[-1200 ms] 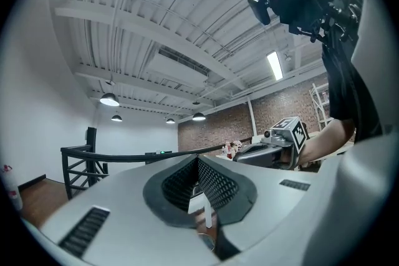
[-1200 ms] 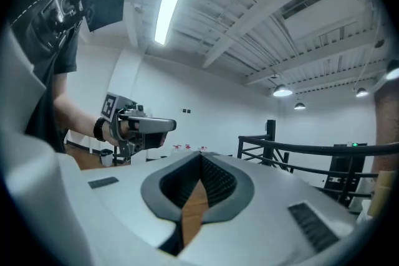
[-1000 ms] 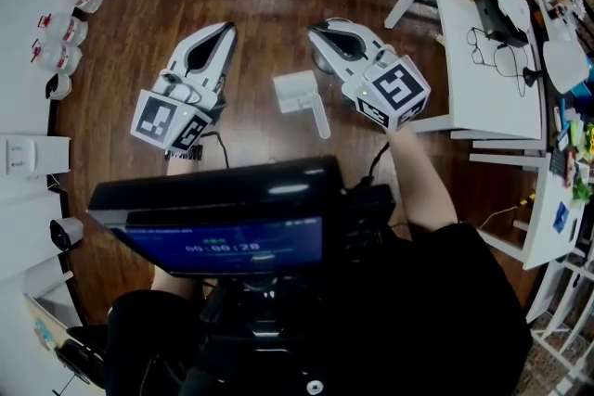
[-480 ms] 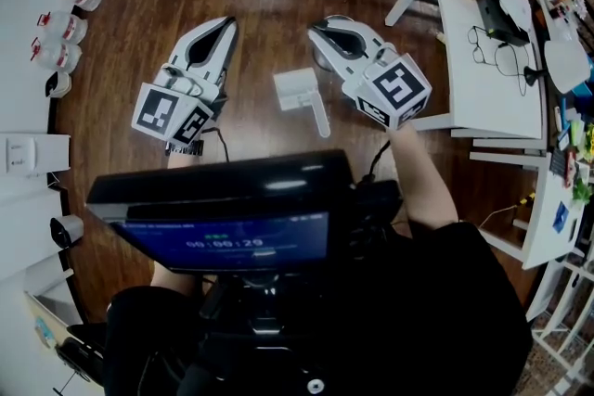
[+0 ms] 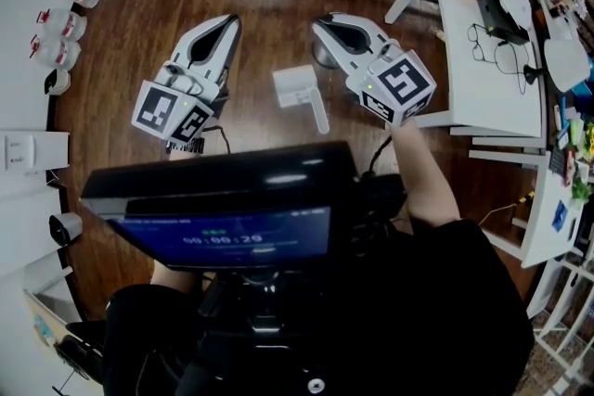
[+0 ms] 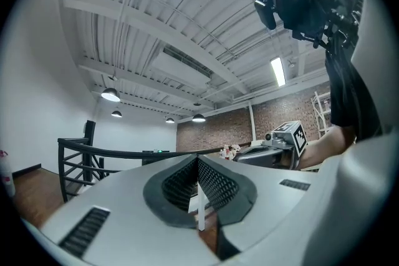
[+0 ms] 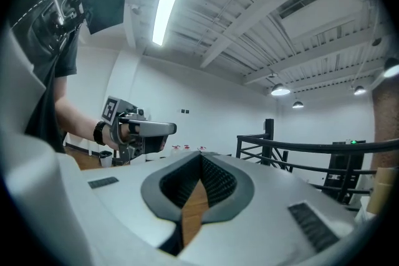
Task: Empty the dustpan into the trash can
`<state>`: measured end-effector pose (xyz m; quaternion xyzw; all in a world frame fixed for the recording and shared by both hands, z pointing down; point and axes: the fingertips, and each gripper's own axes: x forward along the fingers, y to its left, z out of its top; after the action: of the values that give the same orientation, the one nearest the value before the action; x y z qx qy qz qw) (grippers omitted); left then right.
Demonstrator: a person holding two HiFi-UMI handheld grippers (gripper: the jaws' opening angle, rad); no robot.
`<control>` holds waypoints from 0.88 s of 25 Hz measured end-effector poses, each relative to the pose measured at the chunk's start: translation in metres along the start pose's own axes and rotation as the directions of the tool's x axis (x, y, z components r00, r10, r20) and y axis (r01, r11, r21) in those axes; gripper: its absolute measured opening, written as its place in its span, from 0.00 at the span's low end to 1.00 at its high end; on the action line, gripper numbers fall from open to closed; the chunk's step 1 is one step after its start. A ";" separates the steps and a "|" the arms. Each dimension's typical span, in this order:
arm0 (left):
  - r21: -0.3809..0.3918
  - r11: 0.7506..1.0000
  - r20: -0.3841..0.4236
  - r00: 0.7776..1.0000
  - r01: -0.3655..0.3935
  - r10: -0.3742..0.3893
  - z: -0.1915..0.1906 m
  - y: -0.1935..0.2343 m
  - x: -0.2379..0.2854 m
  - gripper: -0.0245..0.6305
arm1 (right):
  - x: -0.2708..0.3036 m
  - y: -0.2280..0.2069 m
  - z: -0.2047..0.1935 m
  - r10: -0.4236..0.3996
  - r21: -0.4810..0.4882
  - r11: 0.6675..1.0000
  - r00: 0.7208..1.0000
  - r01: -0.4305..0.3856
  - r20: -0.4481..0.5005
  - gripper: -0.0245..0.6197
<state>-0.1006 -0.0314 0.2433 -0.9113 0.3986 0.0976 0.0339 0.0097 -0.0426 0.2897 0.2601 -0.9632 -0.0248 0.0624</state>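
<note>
White and probably thin plastic, the dustpan (image 5: 297, 90) lies on the wooden floor (image 5: 260, 5), between the two tools and lower than them, and neither touches it. I judge it light and stiff but a little slippery. Its load could spill if it tips, so it should stay level until it is over the can. The best place to take it seems the long handle (image 5: 319, 118), which points toward the person. The left tool (image 5: 227, 21) is clenched on nothing, and the right tool (image 5: 320, 21) likewise, with its pads together. Both are held about level and point away from the person, one at each side of the dustpan. A grey round thing (image 5: 322, 60) shows partly behind the right tool; whether it is the trash can I cannot tell
</note>
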 end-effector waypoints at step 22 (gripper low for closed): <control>-0.023 1.000 0.005 1.000 -0.009 0.010 -0.002 -0.001 -0.006 0.04 | -0.009 -0.002 0.000 -0.019 0.020 1.000 1.000 0.019 0.010 0.04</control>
<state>-0.1042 -0.0267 0.2467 -0.9094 0.4017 0.1049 0.0241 0.0177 -0.0396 0.2885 0.2698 -0.9612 -0.0173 0.0549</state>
